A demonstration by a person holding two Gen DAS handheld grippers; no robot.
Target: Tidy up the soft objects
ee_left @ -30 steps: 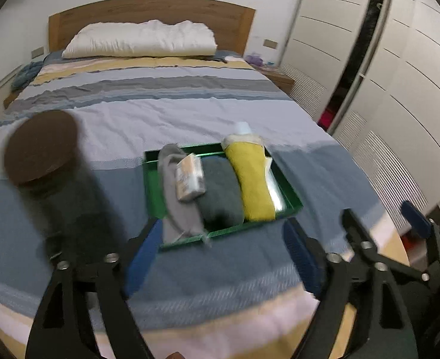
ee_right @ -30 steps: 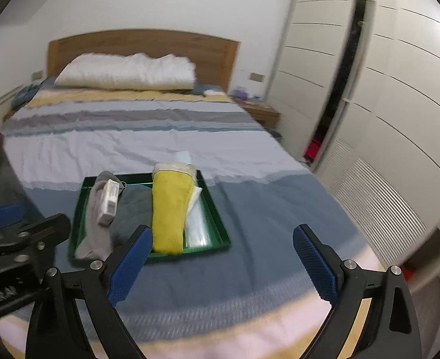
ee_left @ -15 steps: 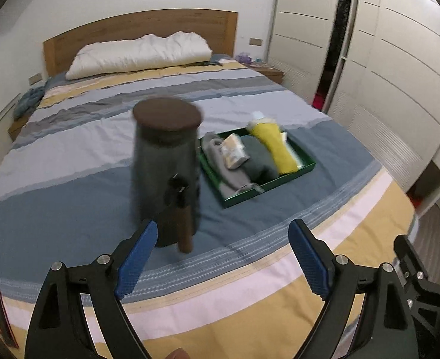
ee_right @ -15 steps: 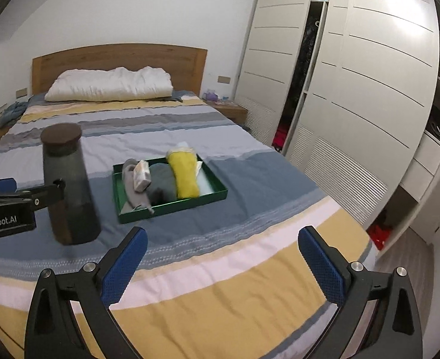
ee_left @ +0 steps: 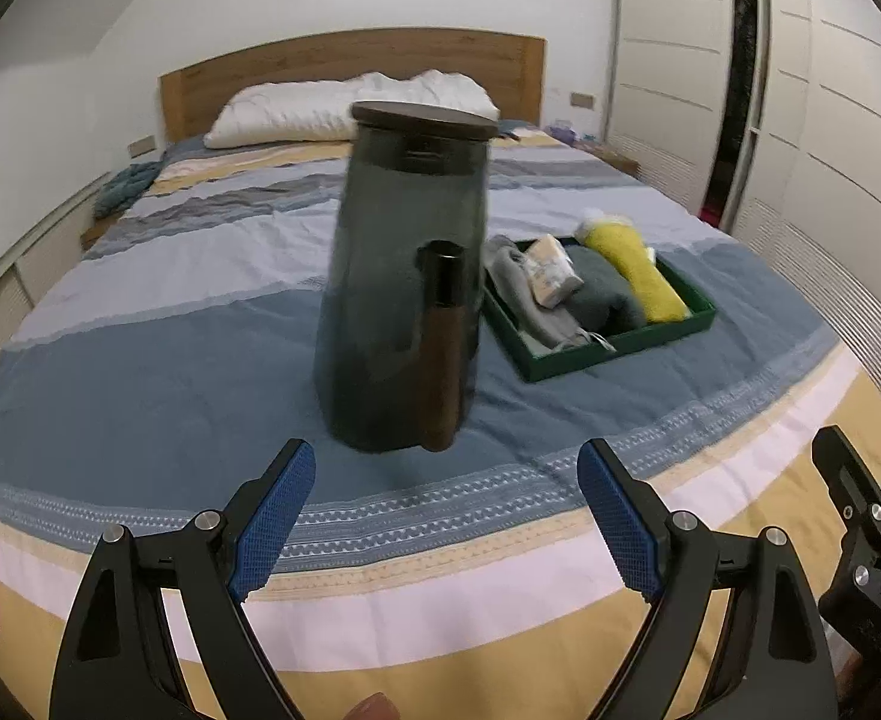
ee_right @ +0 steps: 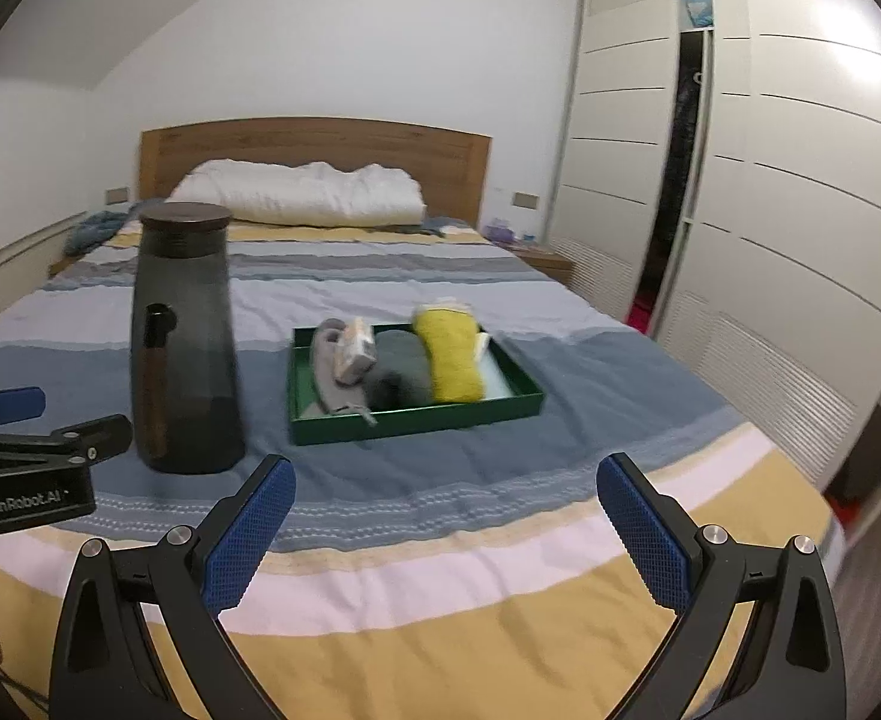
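A green tray (ee_left: pixel 611 348) (ee_right: pixel 416 417) lies on the striped bed and holds a light grey cloth (ee_left: pixel 515 294) (ee_right: pixel 329 372), a dark grey folded cloth (ee_left: pixel 602 294) (ee_right: pixel 398 369), a yellow rolled cloth (ee_left: pixel 638 270) (ee_right: pixel 449 354) and a small pale packet (ee_left: pixel 551 270) (ee_right: pixel 356 348). My left gripper (ee_left: pixel 446 516) stands open over the bed's foot, nothing between its blue pads. Beside it my right gripper (ee_right: pixel 446 522) is also wide open and holds nothing, well short of the tray.
A tall dark jug (ee_left: pixel 401 294) (ee_right: pixel 185 342) with a brown lid and handle stands on the bed left of the tray. A white pillow (ee_left: pixel 350 105) lies at the wooden headboard. White wardrobe doors (ee_right: pixel 770 210) line the right side.
Both grippers have pulled back from the tray toward the foot of the bed, so tray and jug look farther off. The left view swung left, putting the jug at its middle.
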